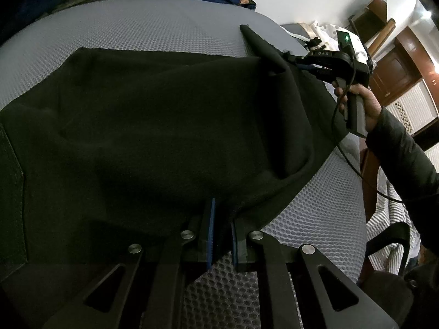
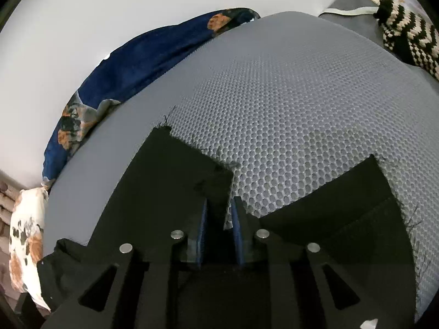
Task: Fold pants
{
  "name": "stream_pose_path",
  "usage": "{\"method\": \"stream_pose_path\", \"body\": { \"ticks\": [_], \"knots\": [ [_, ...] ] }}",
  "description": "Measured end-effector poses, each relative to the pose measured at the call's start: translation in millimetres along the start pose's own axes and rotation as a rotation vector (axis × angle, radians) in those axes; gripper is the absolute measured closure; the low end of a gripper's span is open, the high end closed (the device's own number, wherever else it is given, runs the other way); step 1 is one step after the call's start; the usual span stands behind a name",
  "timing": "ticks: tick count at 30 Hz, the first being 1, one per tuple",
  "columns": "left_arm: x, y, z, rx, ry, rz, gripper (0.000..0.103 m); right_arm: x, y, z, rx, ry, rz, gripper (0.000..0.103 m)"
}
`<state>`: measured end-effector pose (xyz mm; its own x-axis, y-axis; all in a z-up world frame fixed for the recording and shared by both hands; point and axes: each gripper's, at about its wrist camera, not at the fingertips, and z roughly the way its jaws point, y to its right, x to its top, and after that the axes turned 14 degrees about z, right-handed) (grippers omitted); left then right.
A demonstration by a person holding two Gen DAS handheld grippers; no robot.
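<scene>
Two tools work one pair of black pants [image 1: 142,126], which lies spread over the grey mesh bed [image 1: 153,27]. At the left, the left tool [image 1: 221,235] is clenched on the near edge of the cloth, by what looks like the waist end. The long axis runs from there rightward to the leg ends, so each hand has its own end. At the right, the right tool [image 2: 218,220] has a frayed leg hem [image 2: 192,164] between its pads; whether they pinch it I cannot tell. Its body reads "DAS" [image 1: 323,54] in white letters. Probably the leg end must travel leftward to the waist.
</scene>
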<state>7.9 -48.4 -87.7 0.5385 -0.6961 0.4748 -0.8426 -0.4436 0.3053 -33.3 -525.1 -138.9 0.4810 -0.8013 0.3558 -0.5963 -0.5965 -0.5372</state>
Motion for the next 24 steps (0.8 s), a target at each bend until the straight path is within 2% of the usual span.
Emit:
{"method": "stream_pose_path", "body": {
  "ticks": [7,10,12,16,19,24],
  "knots": [
    [-0.9,-0.7,-0.3,-0.002,0.001,-0.002,0.092,-3.8,-12.2,3.6,-0.027,0.020,-0.049,0.080],
    [-0.9,0.6,-0.4,0.001,-0.001,0.001,0.092,1.1,-13.1,7.7,-0.009,0.008,-0.040,0.087],
    [-1.5,2.1,-0.2,0.004,-0.001,0.003,0.092,5.2,-13.1,9.8,-0.008,0.006,-0.026,0.098],
    [-2.5,4.5,0.1,0.011,-0.001,-0.003,0.092,3.2,-24.7,0.2,-0.049,0.043,-0.078,0.099],
    [-1.0,6.4,0.2,0.020,-0.007,-0.005,0.092,-1.2,-41.2,-26.1,-0.107,0.108,-0.160,0.099],
    [2.3,17.8,0.0,0.054,-0.014,0.042,0.092,-16.8,-51.2,-94.2,-0.259,0.250,-0.287,0.100]
  ]
}}
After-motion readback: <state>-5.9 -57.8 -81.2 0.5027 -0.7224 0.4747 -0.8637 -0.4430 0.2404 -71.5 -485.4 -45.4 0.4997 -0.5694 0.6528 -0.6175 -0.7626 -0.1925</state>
